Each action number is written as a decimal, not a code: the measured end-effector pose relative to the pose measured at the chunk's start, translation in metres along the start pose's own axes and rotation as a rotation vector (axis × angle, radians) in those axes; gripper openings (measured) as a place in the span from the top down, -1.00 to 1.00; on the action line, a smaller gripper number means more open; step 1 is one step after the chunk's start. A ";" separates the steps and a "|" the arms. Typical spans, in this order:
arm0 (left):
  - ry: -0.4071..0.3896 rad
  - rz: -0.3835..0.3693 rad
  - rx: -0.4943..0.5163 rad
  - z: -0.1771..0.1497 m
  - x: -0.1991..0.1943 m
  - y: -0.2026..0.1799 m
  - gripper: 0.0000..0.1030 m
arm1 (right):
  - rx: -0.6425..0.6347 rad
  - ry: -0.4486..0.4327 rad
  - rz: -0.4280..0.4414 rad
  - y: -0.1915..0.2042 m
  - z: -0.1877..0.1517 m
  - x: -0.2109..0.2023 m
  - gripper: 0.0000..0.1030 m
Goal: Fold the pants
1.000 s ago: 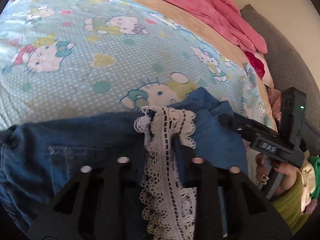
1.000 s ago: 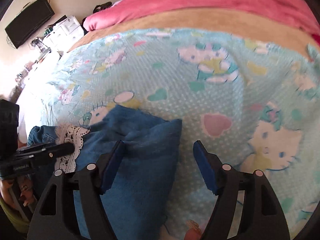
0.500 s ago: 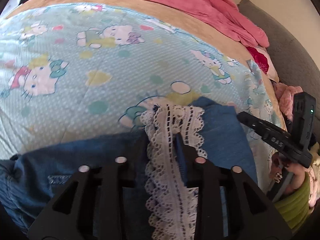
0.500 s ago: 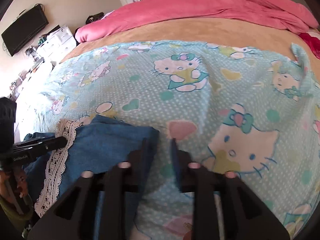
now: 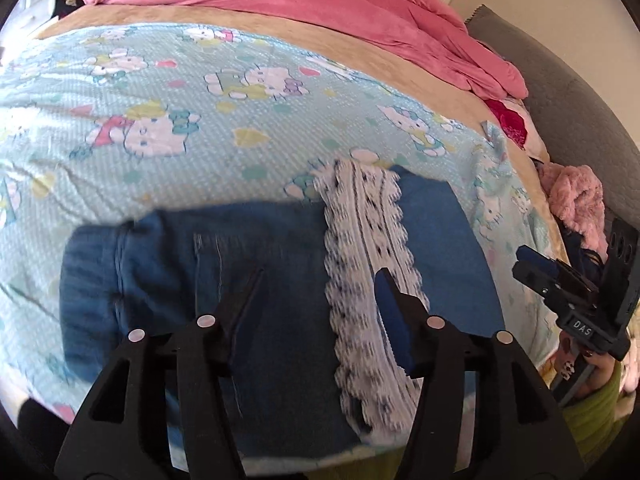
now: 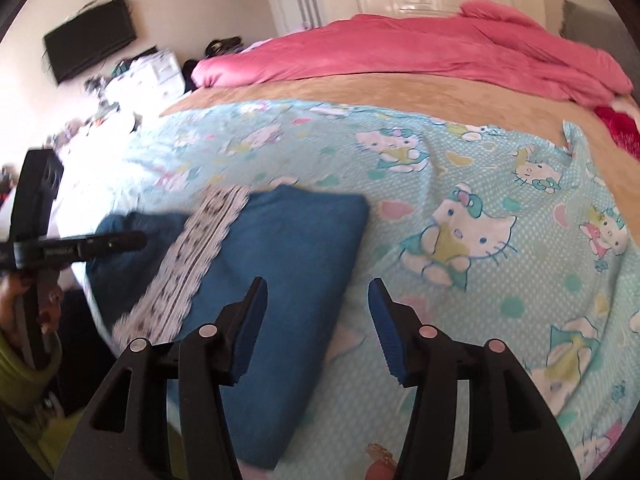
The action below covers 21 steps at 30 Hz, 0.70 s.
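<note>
Left wrist view: folded pants (image 5: 260, 280) lie by the bed's (image 5: 200, 152) near edge; both hand-held grippers, left (image 5: 320, 304) and right (image 6: 316, 312), are opening, empty; "DAS" label.

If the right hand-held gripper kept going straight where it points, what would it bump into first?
Probably the cartoon-cat bedsheet, just beside the edge of the folded jeans. The right hand-held gripper is opening with nothing between its jaws; depth is hard to judge.

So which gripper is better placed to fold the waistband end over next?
Left, probably. The left gripper hangs over the jeans beside the lace hem, jaws opening, nothing pinched. The right gripper sits at the folded edge, mostly over the sheet.
</note>
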<state>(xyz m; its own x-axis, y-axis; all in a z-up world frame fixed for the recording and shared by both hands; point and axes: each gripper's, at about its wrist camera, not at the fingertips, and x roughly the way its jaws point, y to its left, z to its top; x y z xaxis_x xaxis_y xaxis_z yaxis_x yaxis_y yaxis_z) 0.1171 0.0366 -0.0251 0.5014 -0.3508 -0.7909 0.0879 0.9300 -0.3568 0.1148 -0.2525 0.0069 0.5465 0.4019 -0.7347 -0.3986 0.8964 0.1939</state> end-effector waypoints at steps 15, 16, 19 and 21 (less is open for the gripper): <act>0.112 -0.049 -0.012 -0.056 0.006 -0.019 0.05 | -0.134 0.042 0.093 0.055 -0.033 -0.005 0.00; 0.111 -0.050 -0.010 -0.057 0.006 -0.021 0.09 | -0.137 0.043 0.097 0.056 -0.034 -0.004 0.00; 0.128 -0.045 -0.006 -0.060 0.012 -0.025 0.71 | -0.143 0.042 0.102 0.058 -0.035 -0.004 0.00; 0.133 0.001 0.042 -0.063 0.012 -0.034 0.80 | -0.136 0.041 0.100 0.057 -0.036 -0.004 0.00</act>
<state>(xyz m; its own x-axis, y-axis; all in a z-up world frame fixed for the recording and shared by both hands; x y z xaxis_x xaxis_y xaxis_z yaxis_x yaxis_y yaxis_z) 0.0660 -0.0061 -0.0542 0.3827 -0.3591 -0.8512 0.1251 0.9330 -0.3374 0.0629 -0.2096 -0.0021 0.4701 0.4771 -0.7426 -0.5468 0.8178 0.1794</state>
